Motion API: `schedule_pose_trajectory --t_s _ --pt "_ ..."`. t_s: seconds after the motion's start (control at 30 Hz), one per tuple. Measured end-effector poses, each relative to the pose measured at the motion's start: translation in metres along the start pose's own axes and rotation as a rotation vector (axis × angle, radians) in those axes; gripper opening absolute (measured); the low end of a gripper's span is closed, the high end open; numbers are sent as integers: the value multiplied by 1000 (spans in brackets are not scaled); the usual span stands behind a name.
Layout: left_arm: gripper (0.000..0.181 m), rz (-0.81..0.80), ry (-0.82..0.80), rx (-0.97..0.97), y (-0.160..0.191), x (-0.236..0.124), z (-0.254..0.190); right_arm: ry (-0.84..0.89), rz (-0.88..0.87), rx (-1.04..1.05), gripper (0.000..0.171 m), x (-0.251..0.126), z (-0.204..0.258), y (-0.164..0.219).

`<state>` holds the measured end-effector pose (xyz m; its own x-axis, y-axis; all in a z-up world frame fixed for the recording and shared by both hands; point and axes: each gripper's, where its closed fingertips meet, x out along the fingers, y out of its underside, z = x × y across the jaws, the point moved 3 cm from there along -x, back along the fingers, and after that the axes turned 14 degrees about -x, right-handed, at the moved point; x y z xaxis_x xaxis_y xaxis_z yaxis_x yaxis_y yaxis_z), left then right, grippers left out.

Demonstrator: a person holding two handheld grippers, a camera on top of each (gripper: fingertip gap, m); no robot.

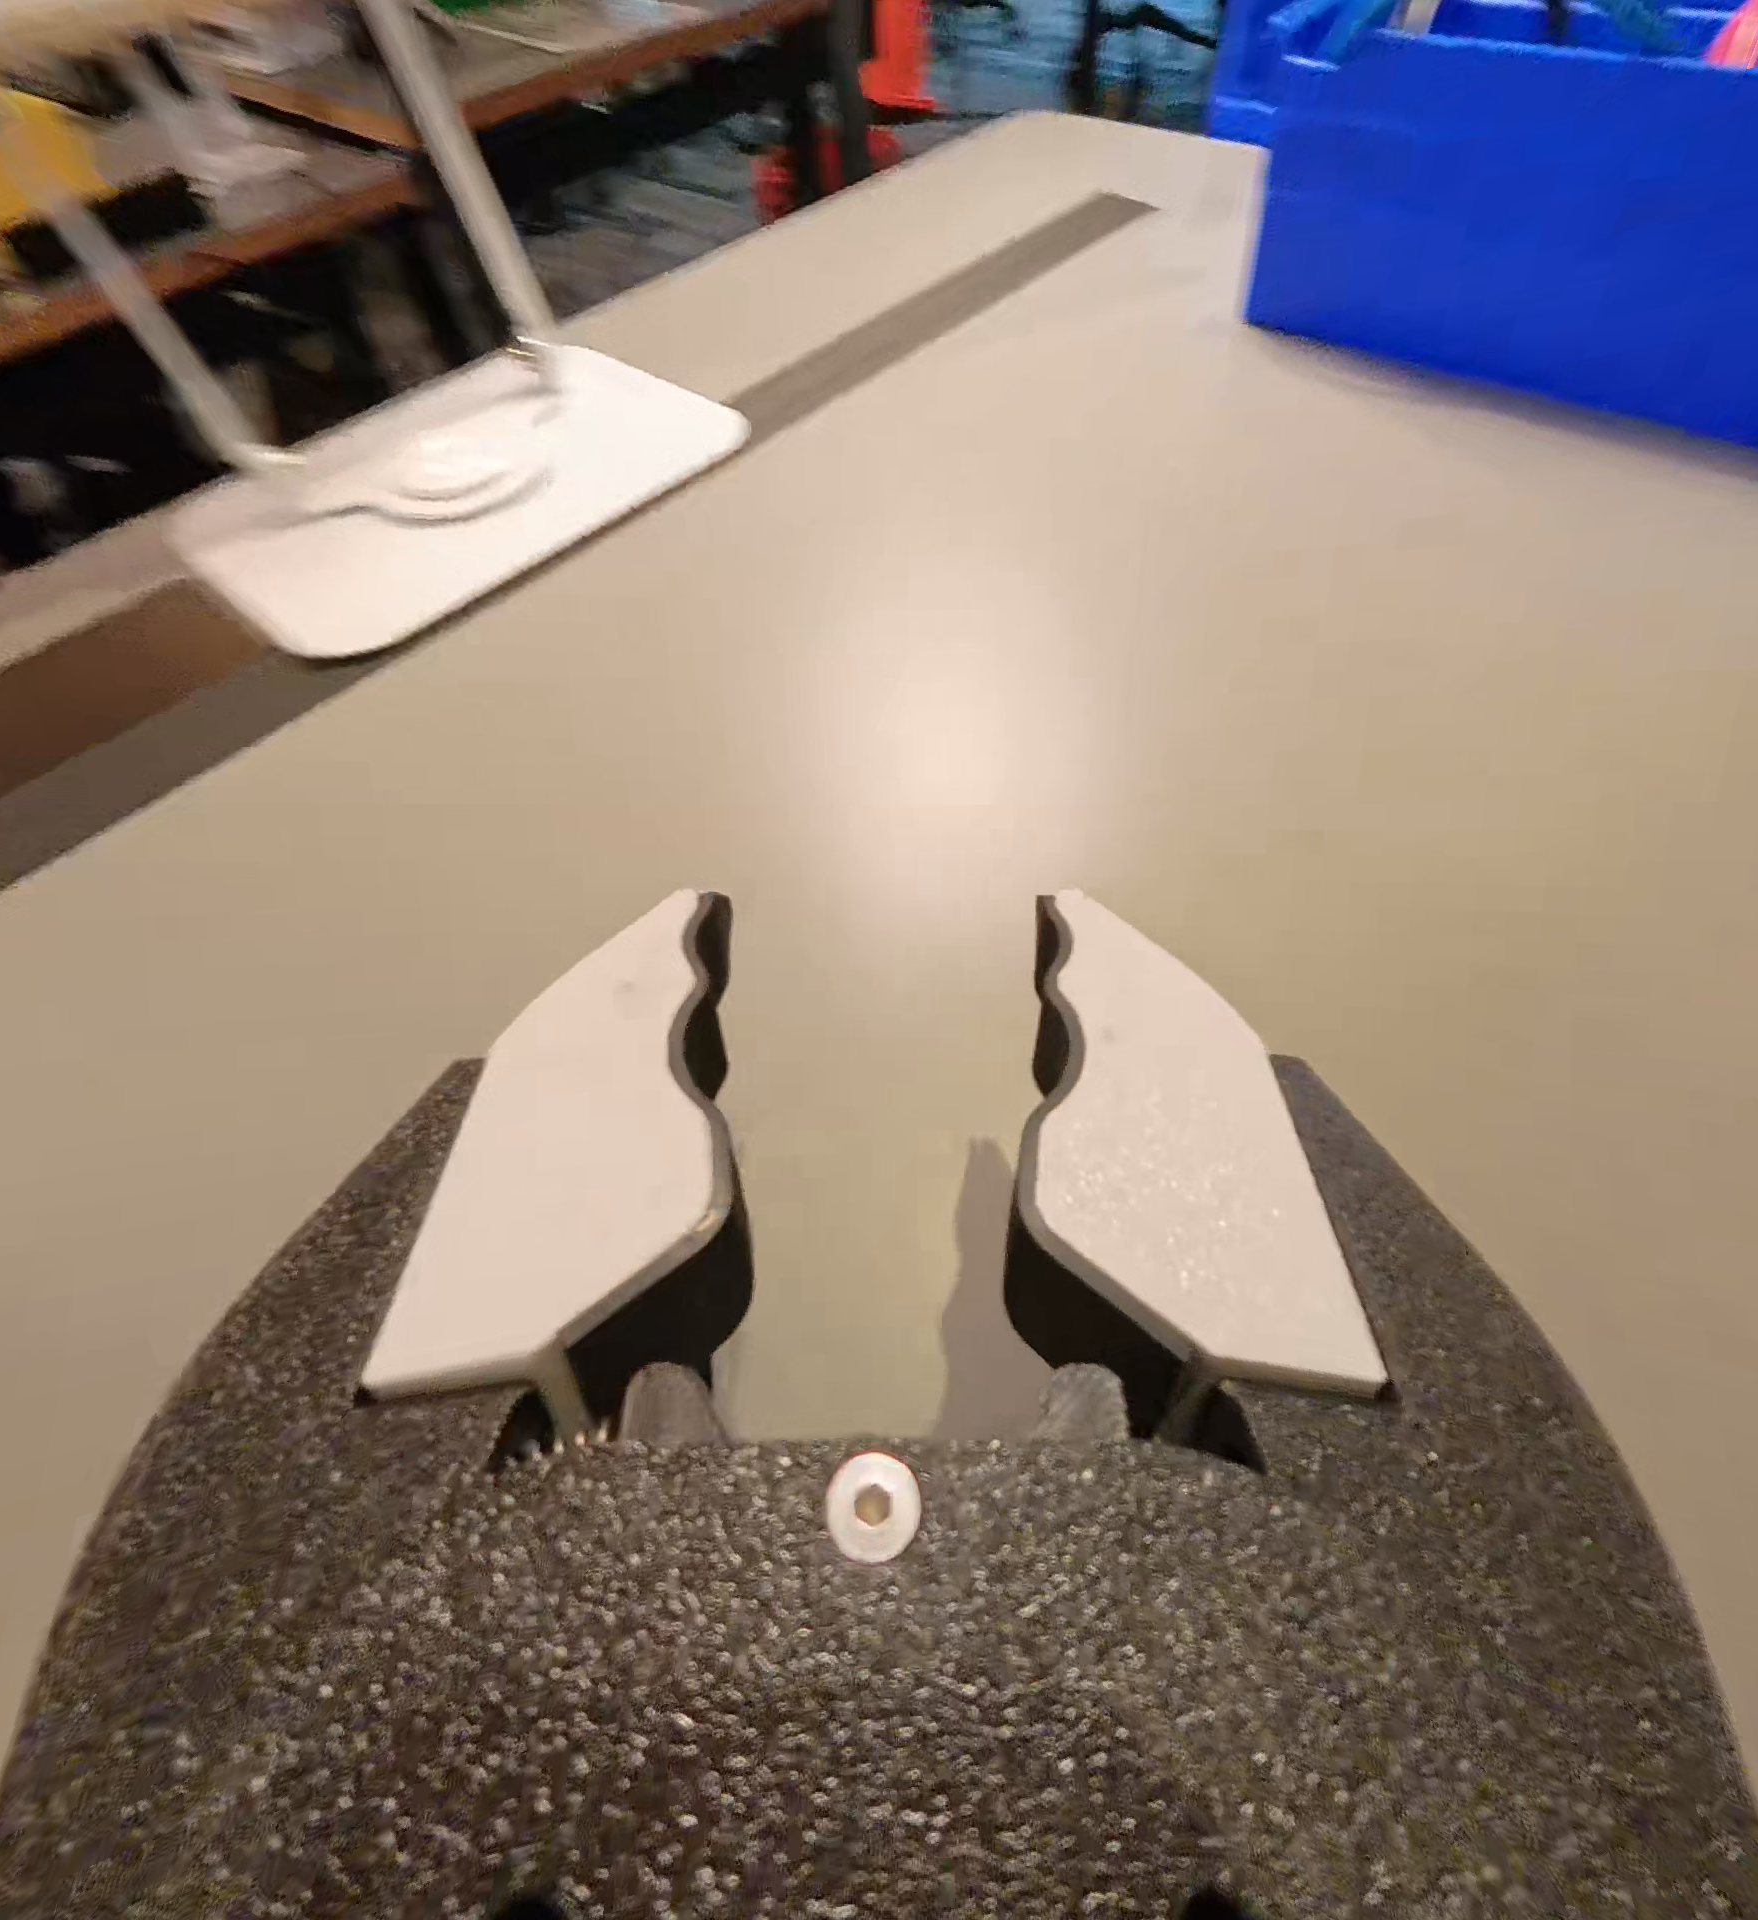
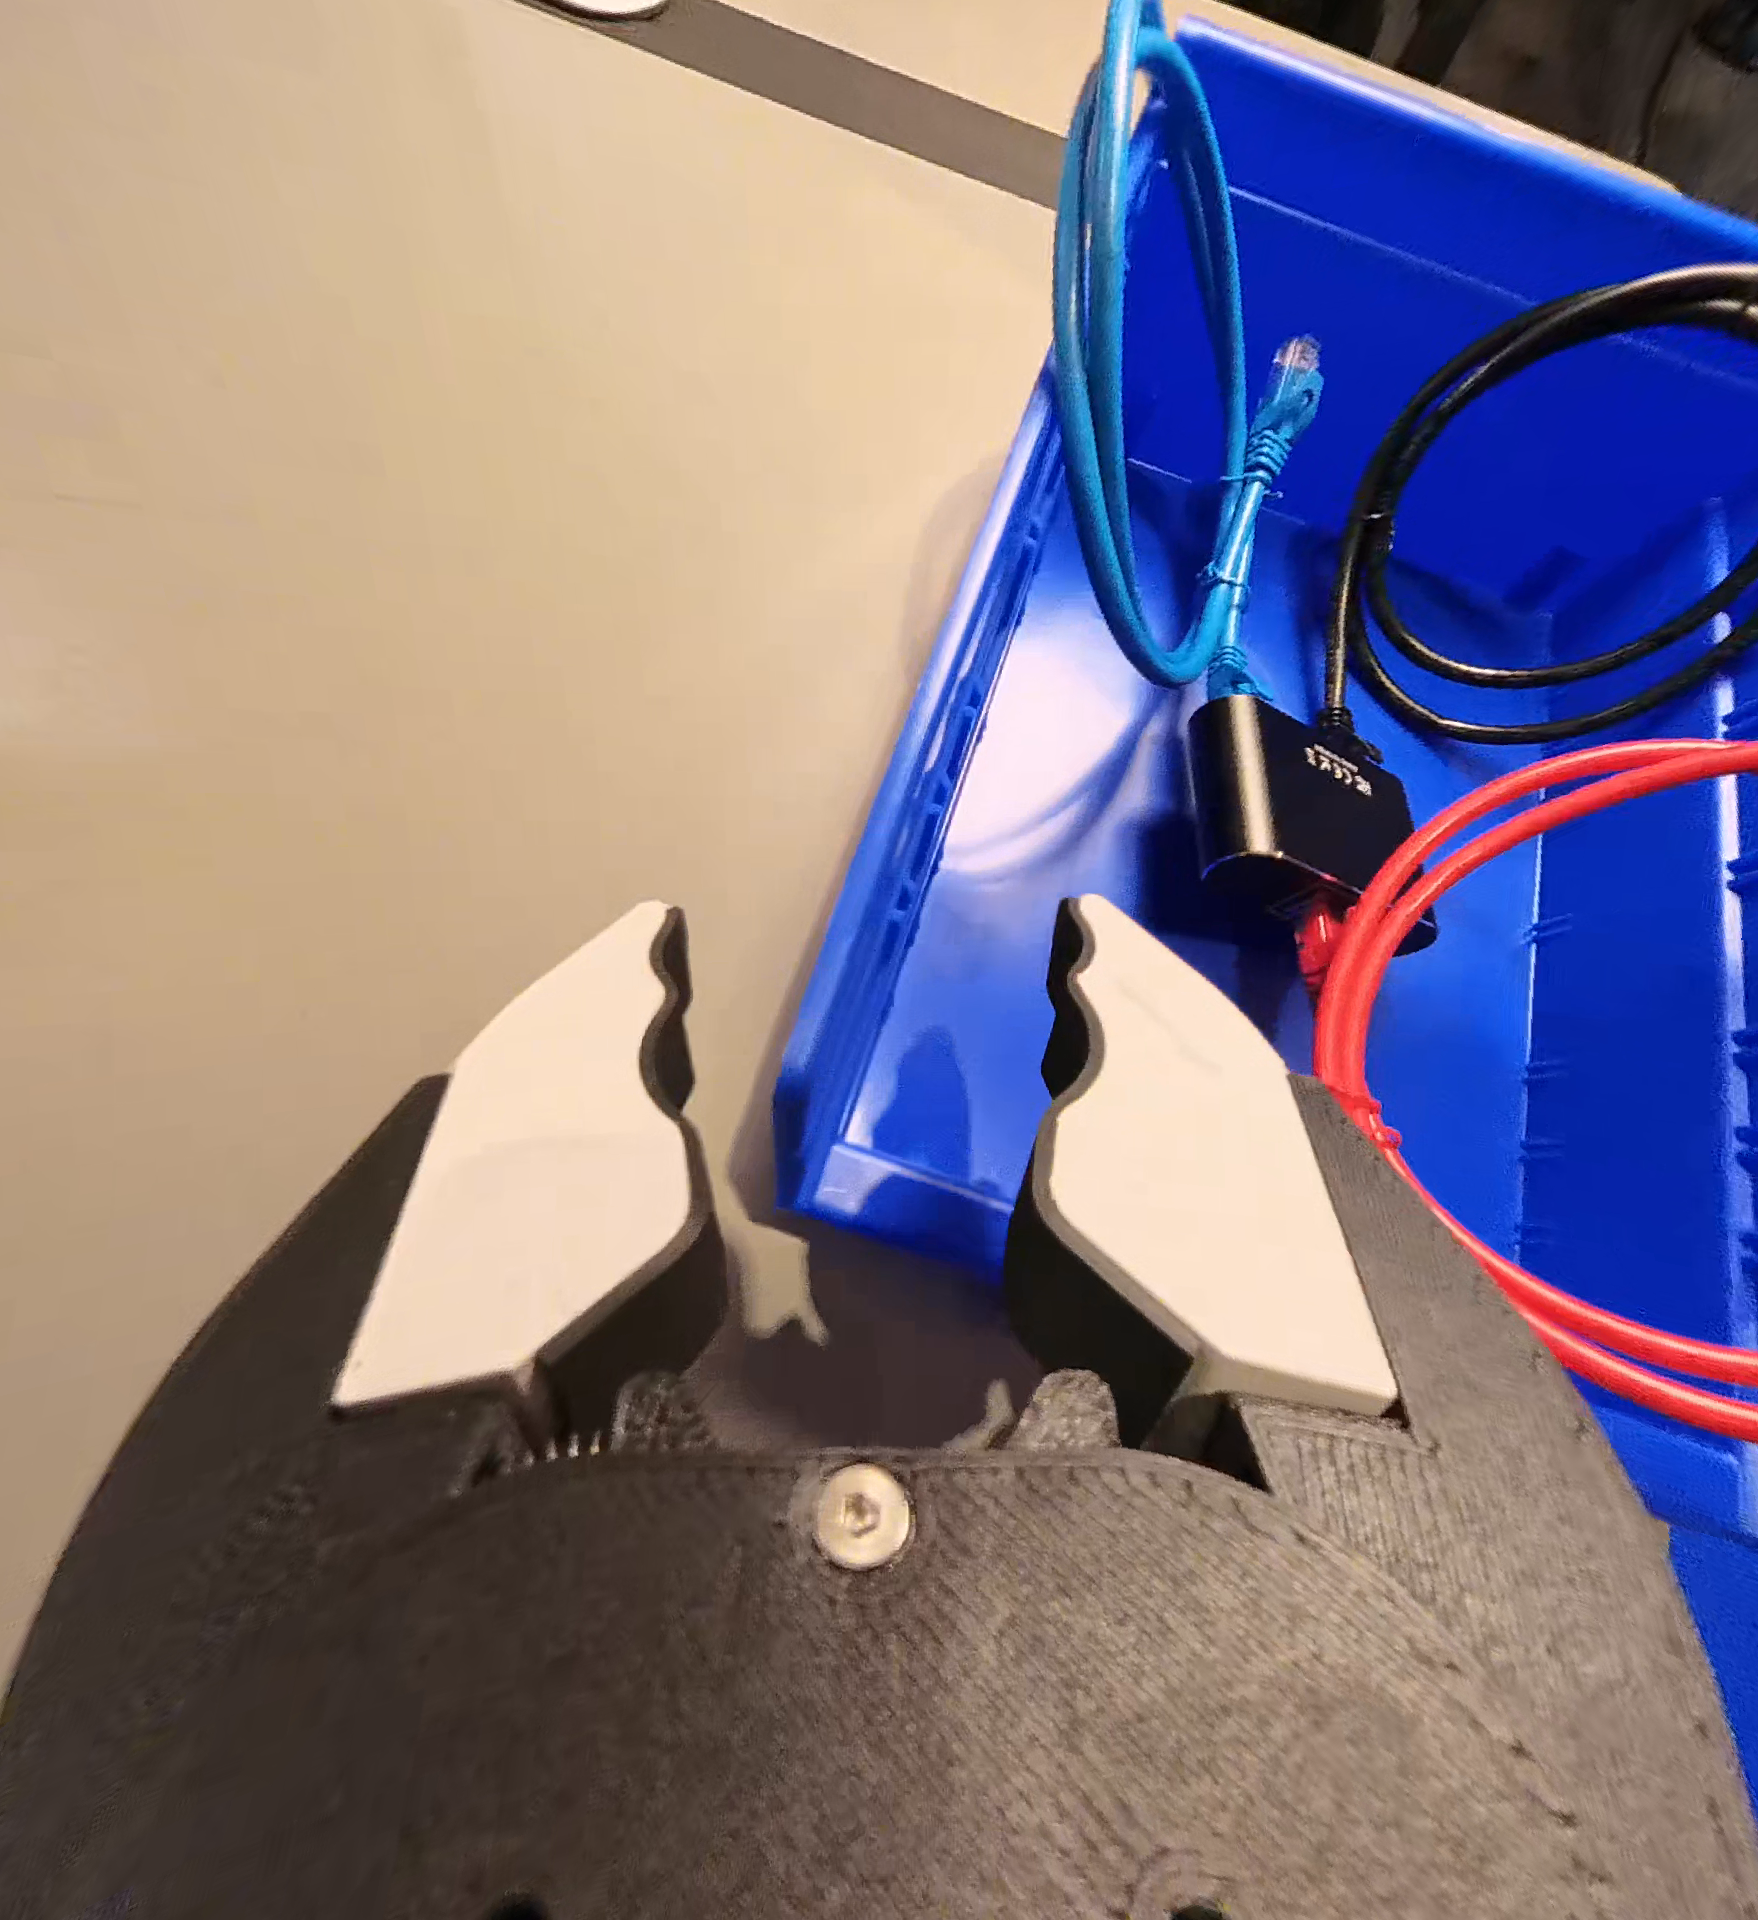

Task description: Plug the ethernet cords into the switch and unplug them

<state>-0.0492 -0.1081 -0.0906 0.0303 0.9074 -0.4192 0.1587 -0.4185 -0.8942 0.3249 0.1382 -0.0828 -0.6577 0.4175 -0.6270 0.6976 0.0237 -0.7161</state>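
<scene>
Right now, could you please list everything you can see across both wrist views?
table: one, beige with a dark strip, under everything.
bin: one, blue, on the table, ahead and right of both tools.
switch: one, black, on the bin floor.
blue cord: one, looped against the bin's left wall, one end at the switch, the other plug free.
red cord: one, looped, an end at the switch.
black cord: one, coiled, behind the switch.
stand base: one, white, far left on the table.
left tool: open, empty, over the table.
right tool: open, empty, at the bin's near corner.
</scene>
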Motion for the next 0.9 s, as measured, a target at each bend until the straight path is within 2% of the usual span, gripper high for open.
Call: schedule_pose_trajectory --t_s 0.1,0.2,0.27,0.33,0.37,0.4,0.5,0.6,0.63,0.9 --pt "60 -122 -290 -4 -3 -68 21 5 -20 -16 59 7 -2 -3" --pt "60 -168 -697 50 2 -149 58 38 -5 -66 51 14 -5 -5" --pt "64 -119 -907 32 13 -195 85 38 21 -95 50 21 -3 -5" --pt "73 6 -1040 -44 35 -225 118 55 44 -109 47 29 -2 -4" --pt "75 86 -1062 -99 50 -234 132 71 57 -116 44 32 -3 -4" --pt "70 150 -1050 -151 65 -237 142 90 69 -122 40 35 -4 -3" --pt "53 185 -957 -244 91 -234 158 140 66 -140 24 39 -5 -3" --pt "17 170 -913 -183 100 -227 158 223 67 -158 13 36 -10 0" --pt "12 162 -937 -141 99 -228 158 248 65 -166 10 35 -12 2" --pt "11 97 -965 -43 100 -233 154 229 -14 -177 9 32 -14 6"
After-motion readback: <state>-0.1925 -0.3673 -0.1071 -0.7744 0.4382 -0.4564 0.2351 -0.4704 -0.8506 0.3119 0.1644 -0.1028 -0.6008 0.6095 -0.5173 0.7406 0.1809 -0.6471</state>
